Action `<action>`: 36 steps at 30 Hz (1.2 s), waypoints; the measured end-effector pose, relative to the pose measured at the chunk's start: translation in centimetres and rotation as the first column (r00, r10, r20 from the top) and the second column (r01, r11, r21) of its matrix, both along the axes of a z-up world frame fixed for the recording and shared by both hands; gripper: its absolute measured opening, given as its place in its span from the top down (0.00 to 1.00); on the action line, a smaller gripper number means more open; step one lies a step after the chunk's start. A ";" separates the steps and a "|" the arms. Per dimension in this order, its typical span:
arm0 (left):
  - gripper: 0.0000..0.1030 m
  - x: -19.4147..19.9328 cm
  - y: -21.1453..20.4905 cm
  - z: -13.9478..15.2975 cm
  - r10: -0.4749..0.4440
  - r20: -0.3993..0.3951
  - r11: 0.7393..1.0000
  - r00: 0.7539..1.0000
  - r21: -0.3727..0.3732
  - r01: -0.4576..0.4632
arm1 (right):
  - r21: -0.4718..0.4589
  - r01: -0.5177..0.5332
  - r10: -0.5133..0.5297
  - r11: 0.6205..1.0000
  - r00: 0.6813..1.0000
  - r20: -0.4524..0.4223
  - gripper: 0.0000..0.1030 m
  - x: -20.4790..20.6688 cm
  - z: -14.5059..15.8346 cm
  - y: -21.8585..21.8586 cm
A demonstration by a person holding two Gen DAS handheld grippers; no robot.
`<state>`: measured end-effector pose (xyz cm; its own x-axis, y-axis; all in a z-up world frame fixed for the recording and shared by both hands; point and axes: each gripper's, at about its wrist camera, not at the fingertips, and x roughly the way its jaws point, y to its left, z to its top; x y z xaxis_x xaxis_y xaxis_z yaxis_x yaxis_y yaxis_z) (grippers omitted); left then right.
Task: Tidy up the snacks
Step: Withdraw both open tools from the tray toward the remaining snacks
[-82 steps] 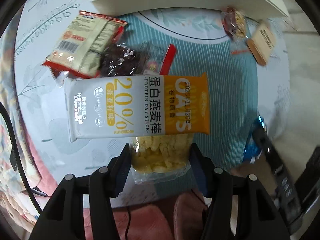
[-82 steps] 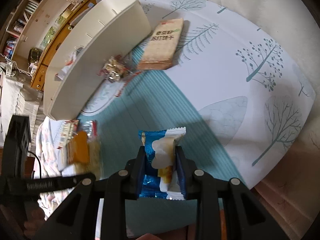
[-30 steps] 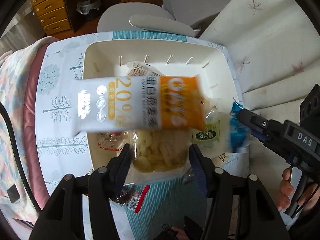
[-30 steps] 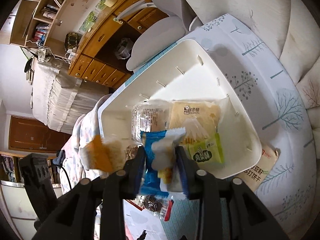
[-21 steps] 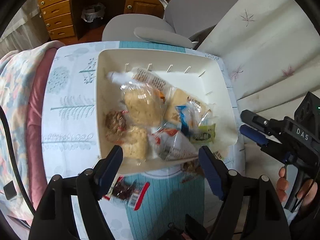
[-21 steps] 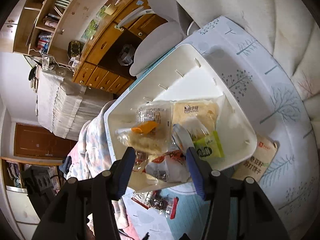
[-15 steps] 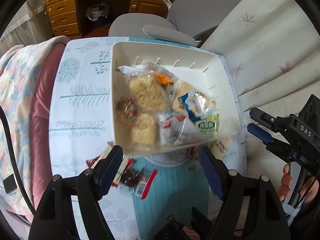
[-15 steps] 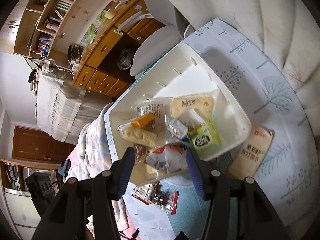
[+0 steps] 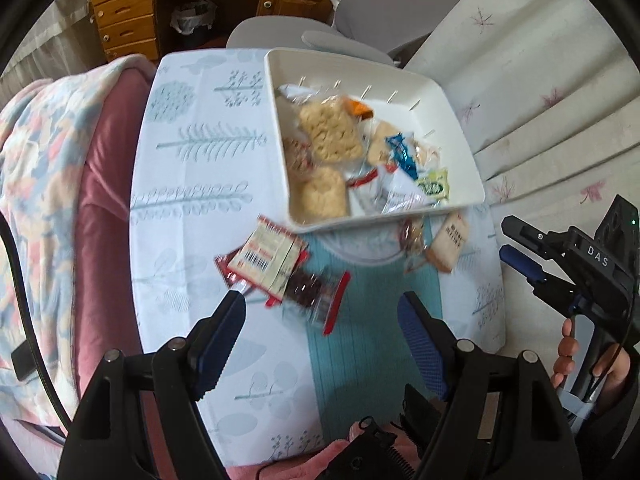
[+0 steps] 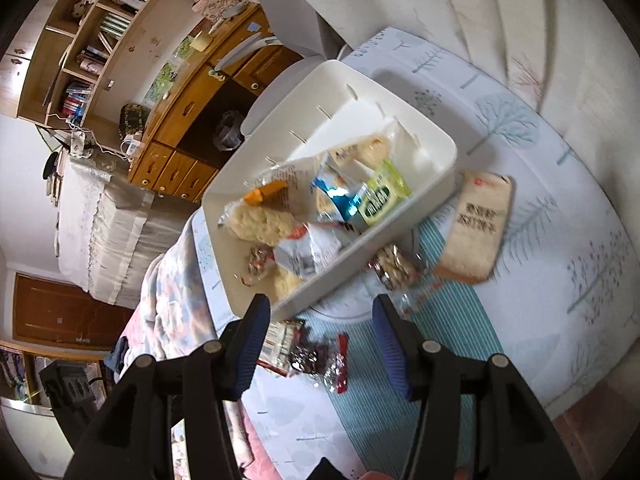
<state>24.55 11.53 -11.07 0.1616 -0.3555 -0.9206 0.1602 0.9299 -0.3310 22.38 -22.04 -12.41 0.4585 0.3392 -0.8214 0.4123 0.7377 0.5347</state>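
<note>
L gripper (image 9: pixel 320 320): jaws wide, empty.
R gripper (image 10: pixel 318 344): jaws apart, empty.
Next: prob. dark-fruit pack (image 9: pixel 310 294), 12 o'clock of L; grip mid-body, lift clear over bin (image 9: pixel 460 128) rim.

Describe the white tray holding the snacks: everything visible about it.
The white tray is a rectangular, plastic-looking bin with rounded corners, sloping walls and thin slits along its far wall. It sits upright on the tree-patterned tablecloth, its near edge over the teal striped mat. Wrapped snacks fill its near half, leaving the far part bare. A tan cracker packet and a small clear-wrapped snack lie against its near wall. Neither gripper touches it.
</note>
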 end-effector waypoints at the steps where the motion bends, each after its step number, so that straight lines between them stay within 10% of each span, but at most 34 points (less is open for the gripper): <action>1: 0.25 -0.4 0.3 -0.2 -0.001 -0.005 1.000 1.000 0.003 0.001 | -0.007 0.004 -0.004 1.000 1.000 -0.003 0.48 -0.5 -0.3 0.3; 17: 0.20 -4.8 1.7 -5.0 0.217 -0.155 0.976 0.964 0.052 -0.211 | -0.163 -0.065 0.065 0.984 0.998 -0.004 0.48 -3.2 -4.1 1.1; 27: 0.19 -5.6 0.3 -7.9 0.479 -0.170 0.877 0.861 0.062 -0.476 | -0.240 -0.283 0.296 0.929 0.955 0.021 0.48 -1.8 -5.6 1.0; 36: 0.19 -5.6 -1.9 -11.4 0.632 -0.142 0.773 0.762 0.040 -0.633 | -0.326 -0.488 0.523 0.810 0.852 0.026 0.48 0.0 -7.2 1.3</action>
<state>18.97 9.62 -22.47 0.2238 -0.2275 -0.9477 -0.5116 0.8002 -0.3129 22.37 -20.78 -19.65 0.3825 0.2970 -0.8749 -0.1108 0.9548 0.2757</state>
